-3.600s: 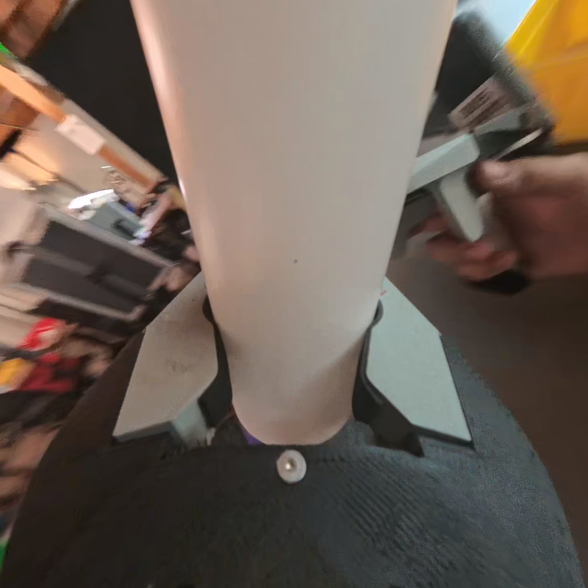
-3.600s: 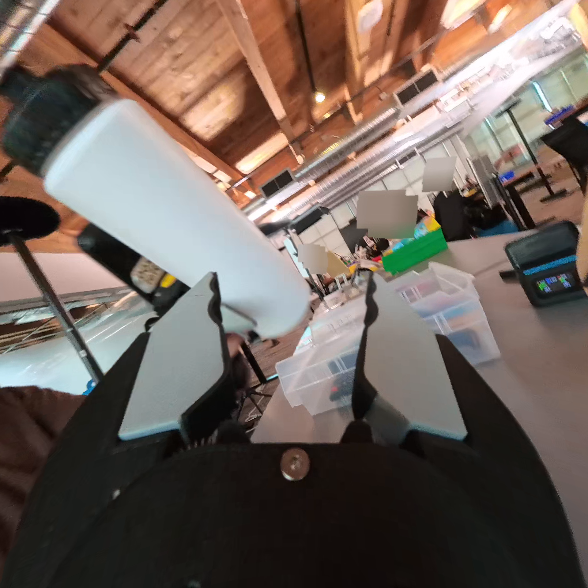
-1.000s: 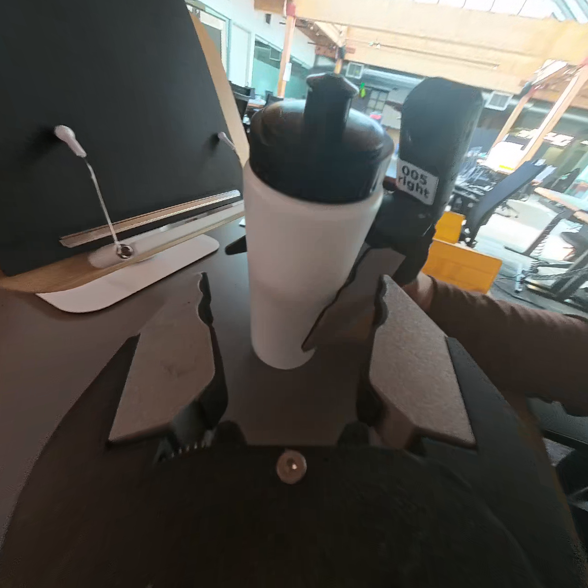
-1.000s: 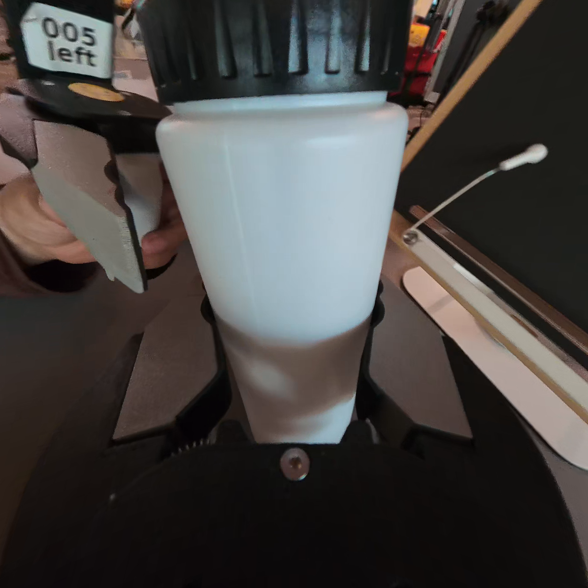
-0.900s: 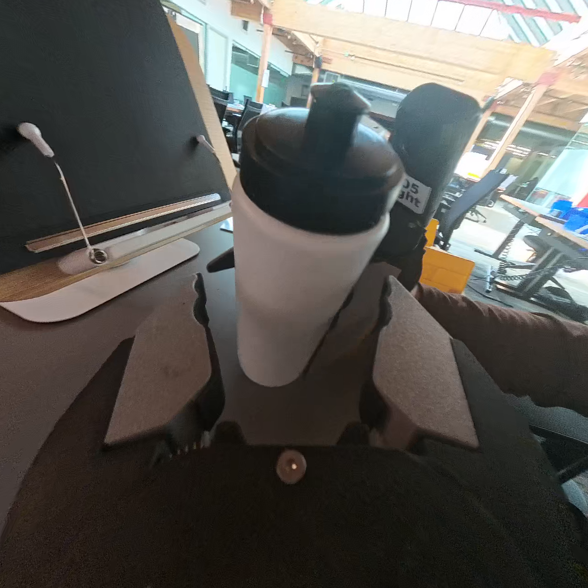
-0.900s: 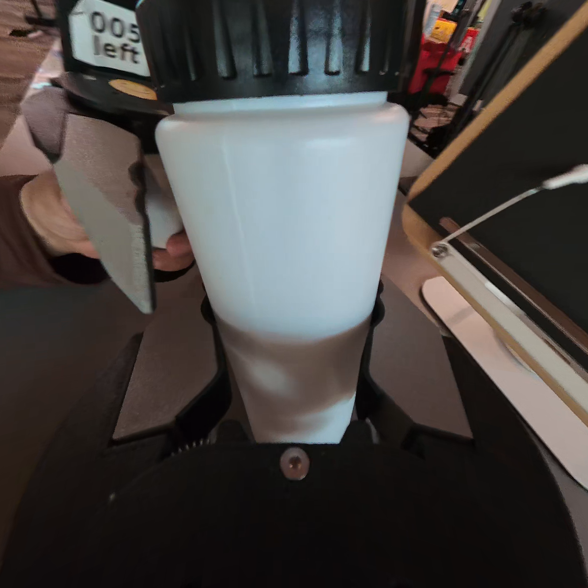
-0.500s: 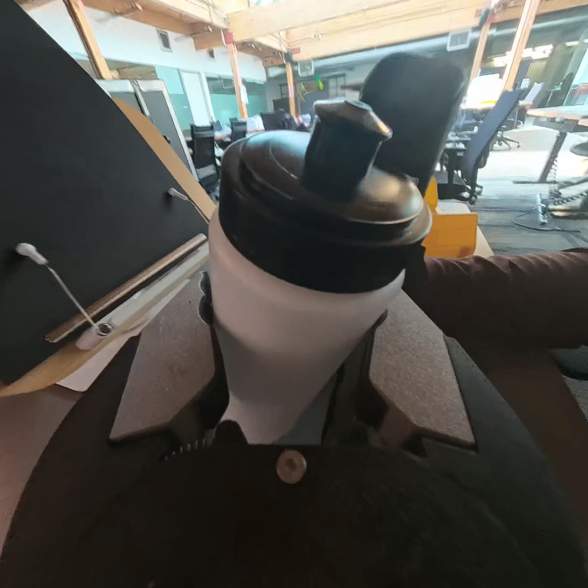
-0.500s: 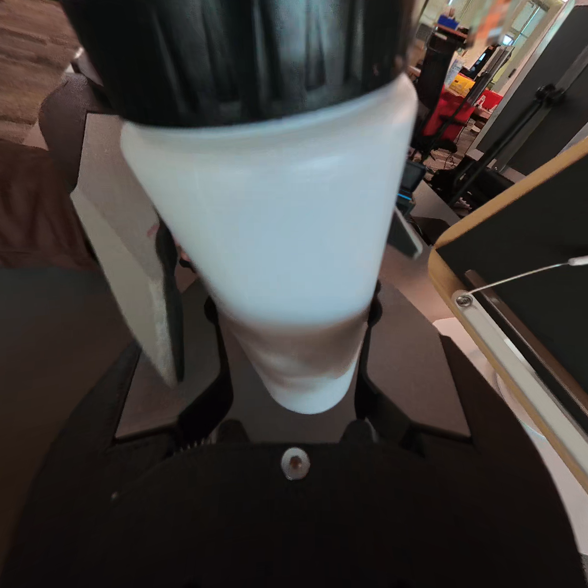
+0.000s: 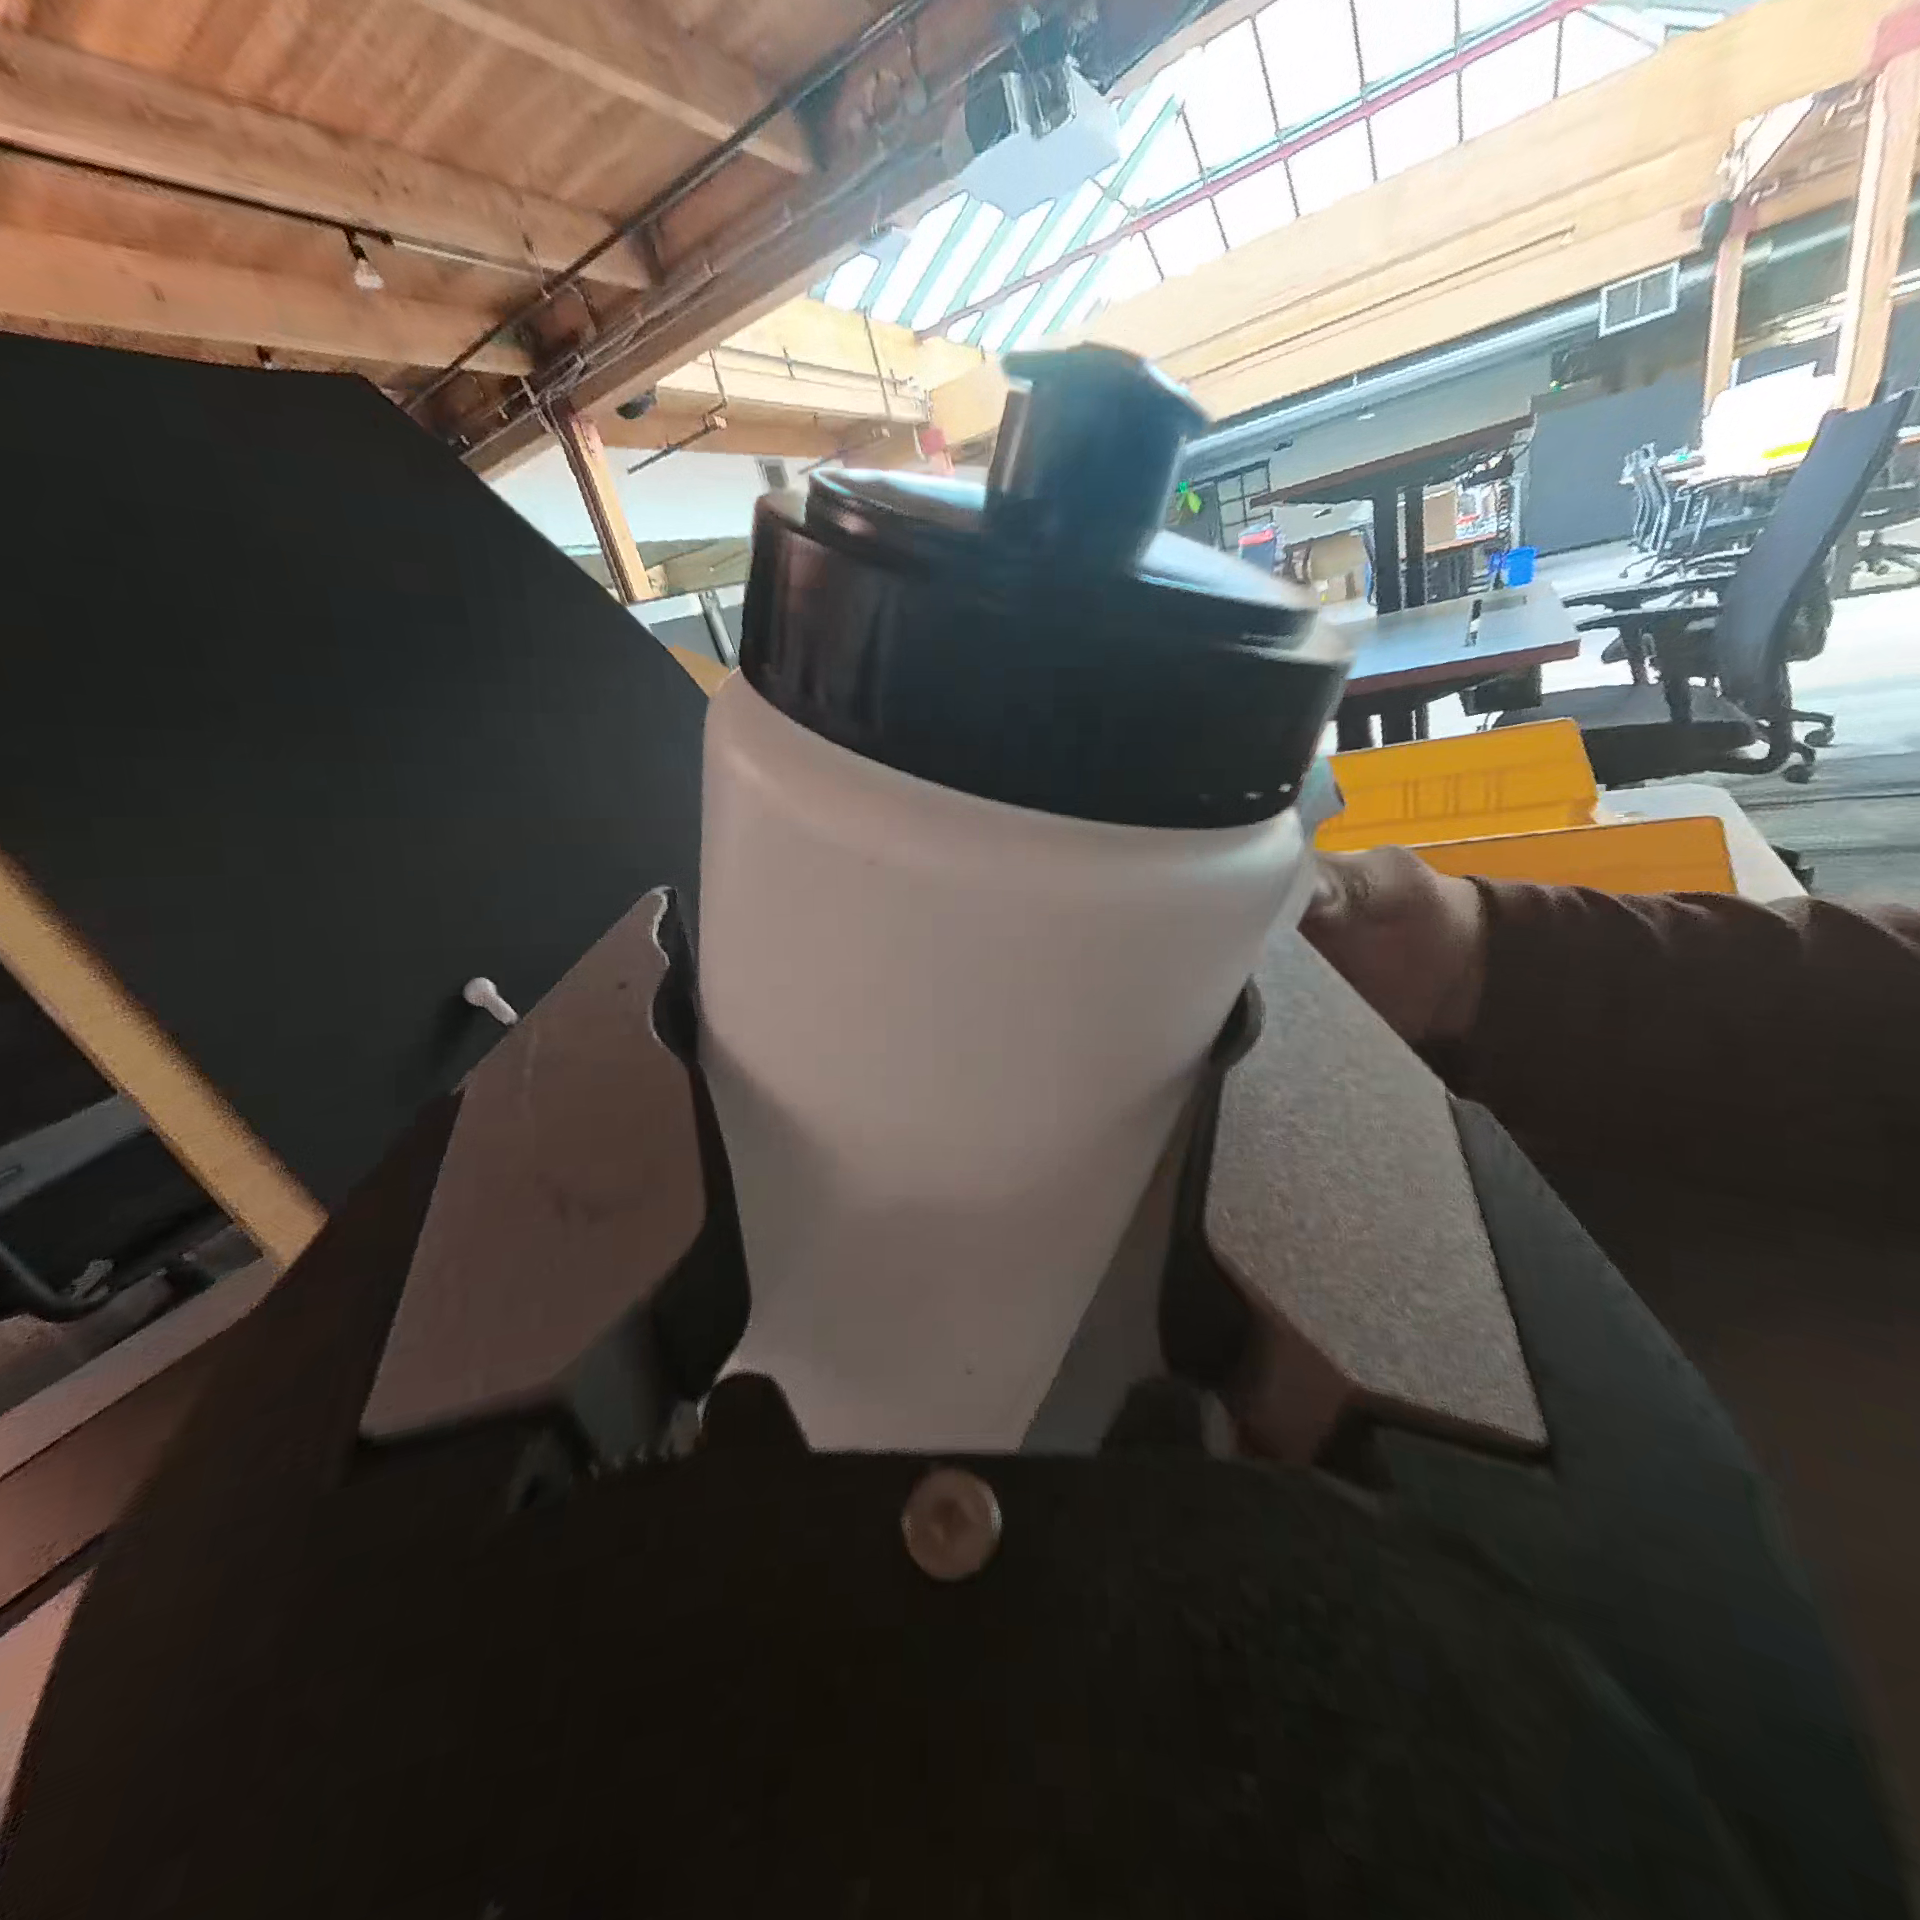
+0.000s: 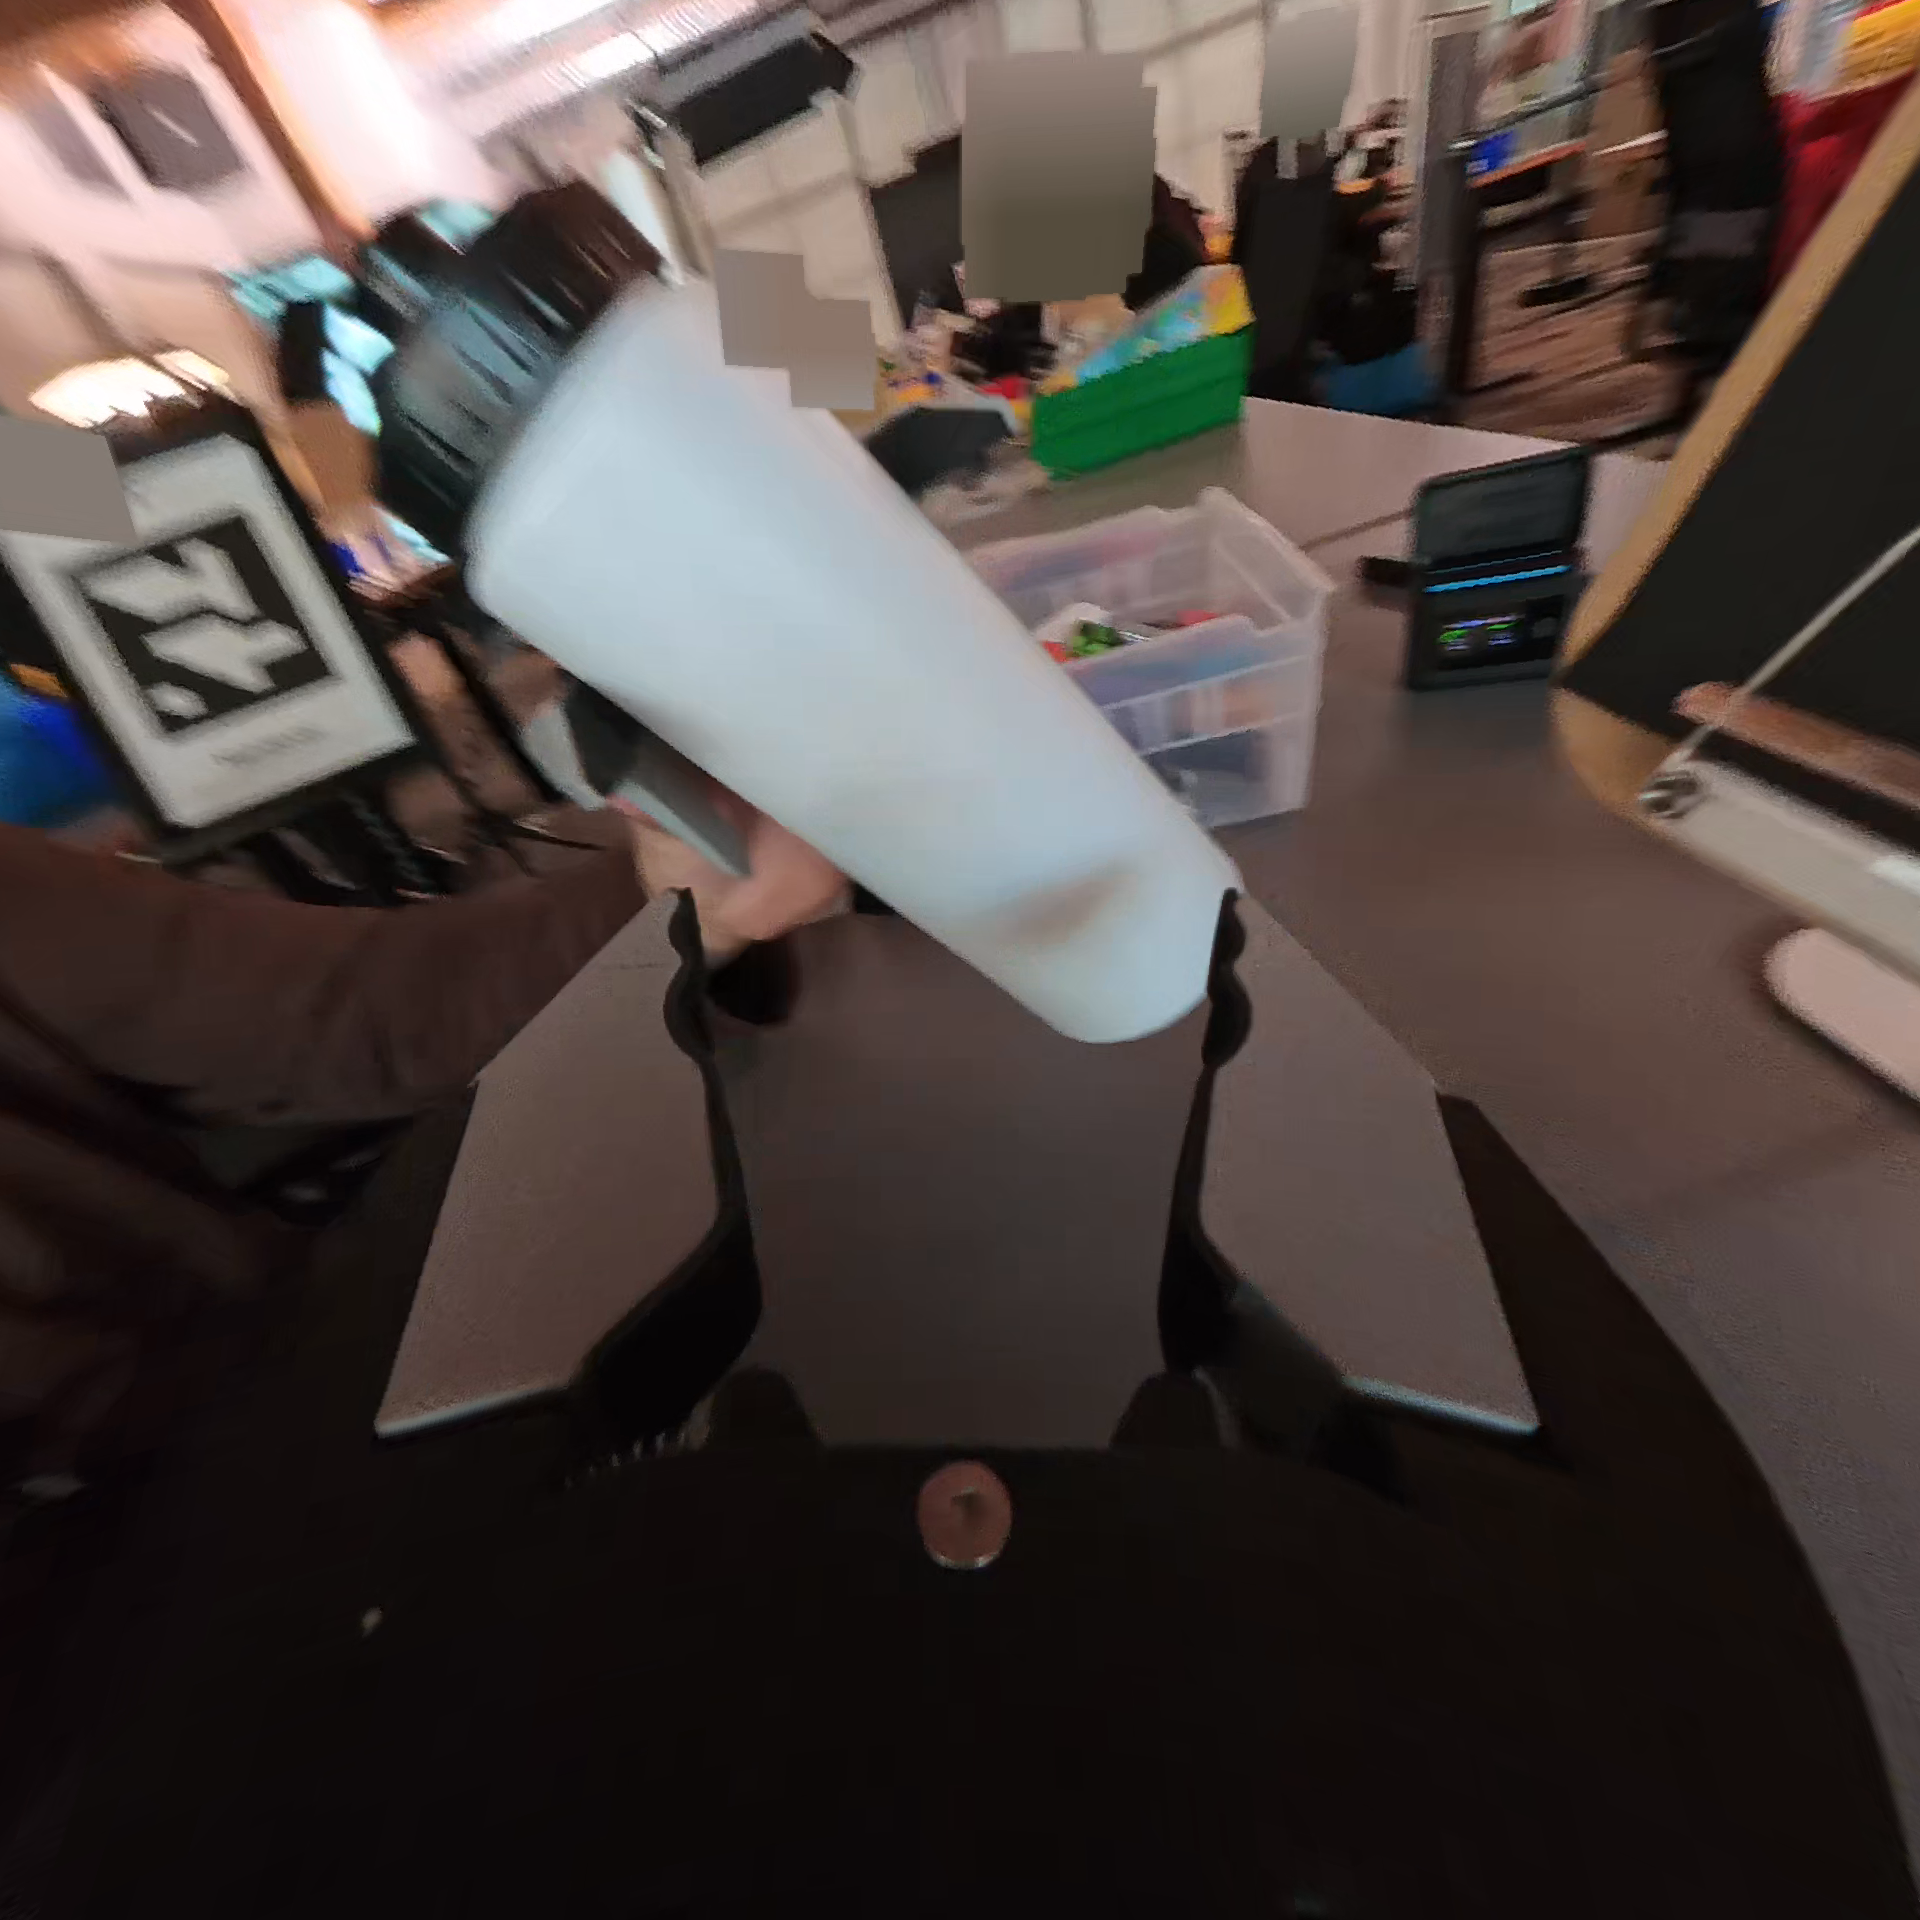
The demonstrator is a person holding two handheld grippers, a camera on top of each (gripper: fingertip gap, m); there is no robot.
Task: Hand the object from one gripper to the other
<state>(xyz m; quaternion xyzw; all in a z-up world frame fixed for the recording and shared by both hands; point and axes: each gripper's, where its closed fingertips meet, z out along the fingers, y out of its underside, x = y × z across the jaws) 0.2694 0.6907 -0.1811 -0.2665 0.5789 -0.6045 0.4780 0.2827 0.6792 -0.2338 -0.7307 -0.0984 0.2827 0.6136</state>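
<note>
A white bottle with a black cap sits between the fingers of my left gripper, which is shut on its lower body. In the right wrist view the bottle is tilted, cap to the upper left, held by the left gripper's grey finger and the hand behind it. My right gripper is open and empty. The bottle's base hangs just beyond its fingertips, close to the right one, with a clear gap between the fingers.
A black board with a wooden edge stands to the left. Yellow bins and a brown sleeve are to the right. On the grey table are a clear bin, a green bin and a black device.
The right gripper opened, let go of the bottle and drew back. The left gripper closed on the bottle and now holds it alone, tilted.
</note>
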